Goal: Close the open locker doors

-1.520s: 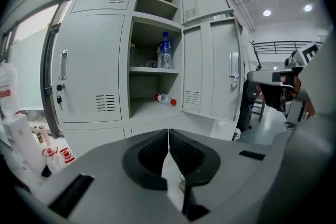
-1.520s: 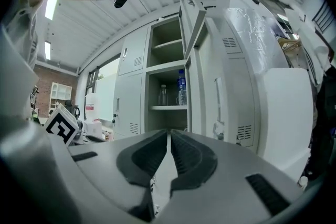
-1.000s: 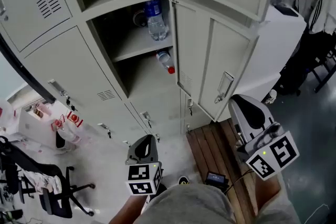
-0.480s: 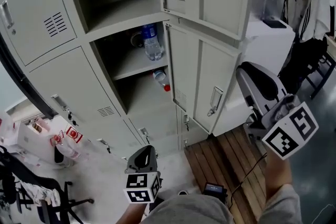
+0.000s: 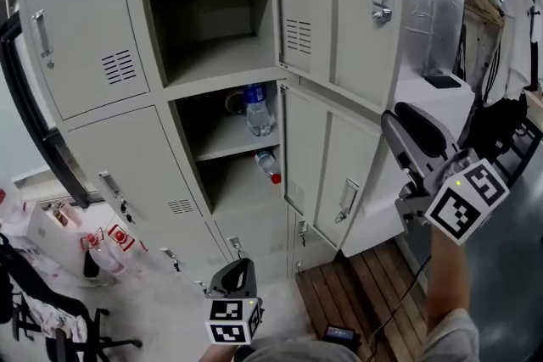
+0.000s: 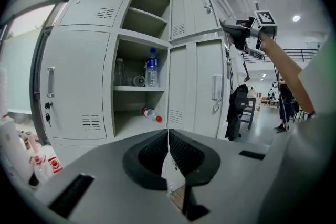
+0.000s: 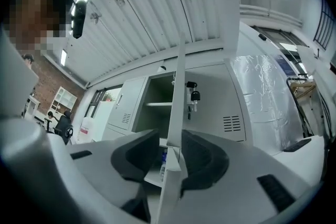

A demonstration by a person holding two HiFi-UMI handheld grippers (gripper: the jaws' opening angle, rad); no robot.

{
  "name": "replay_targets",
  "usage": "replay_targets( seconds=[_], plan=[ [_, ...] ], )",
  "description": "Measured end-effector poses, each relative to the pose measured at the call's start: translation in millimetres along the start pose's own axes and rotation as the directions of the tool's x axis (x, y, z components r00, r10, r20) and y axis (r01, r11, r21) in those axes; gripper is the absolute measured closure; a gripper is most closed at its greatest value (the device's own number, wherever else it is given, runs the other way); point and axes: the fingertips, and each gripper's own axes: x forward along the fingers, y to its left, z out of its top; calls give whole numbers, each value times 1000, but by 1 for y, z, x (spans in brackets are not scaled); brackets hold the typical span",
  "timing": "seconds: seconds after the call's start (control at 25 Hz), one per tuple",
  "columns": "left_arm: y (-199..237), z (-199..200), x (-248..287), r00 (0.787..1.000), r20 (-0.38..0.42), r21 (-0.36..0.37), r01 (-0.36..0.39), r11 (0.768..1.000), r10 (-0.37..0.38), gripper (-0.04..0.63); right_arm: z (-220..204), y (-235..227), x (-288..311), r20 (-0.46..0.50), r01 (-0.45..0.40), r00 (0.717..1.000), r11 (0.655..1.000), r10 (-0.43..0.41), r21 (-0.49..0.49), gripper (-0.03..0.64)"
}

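Before two open locker doors (image 5: 339, 174), left claw (image 6: 168, 136) together, right claw (image 7: 169, 157), just opening, straddles one.

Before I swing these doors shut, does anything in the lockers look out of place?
A red-capped bottle lies on its side on the floor of the lower open locker, under its shelf. The other bottle stands upright on that shelf. Nothing else stands out.
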Motion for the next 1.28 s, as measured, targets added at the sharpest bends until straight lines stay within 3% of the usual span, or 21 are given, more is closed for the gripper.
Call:
replay_targets(
  seconds=[0.64, 0.92, 1.28],
  plan=[
    [13, 4, -21, 999, 40, -48, -30, 998, 31, 583, 11, 52, 13, 14, -51, 999, 996, 52, -67, 495],
    [23, 2, -36, 997, 42, -48, -63, 997, 65, 583, 13, 97, 25, 56, -157, 986, 987, 158, -30, 497],
    [51, -1, -57, 989, 48, -74, -137, 988, 140, 581, 10, 159, 56, 92, -310, 947, 951, 309, 6, 503]
  ],
)
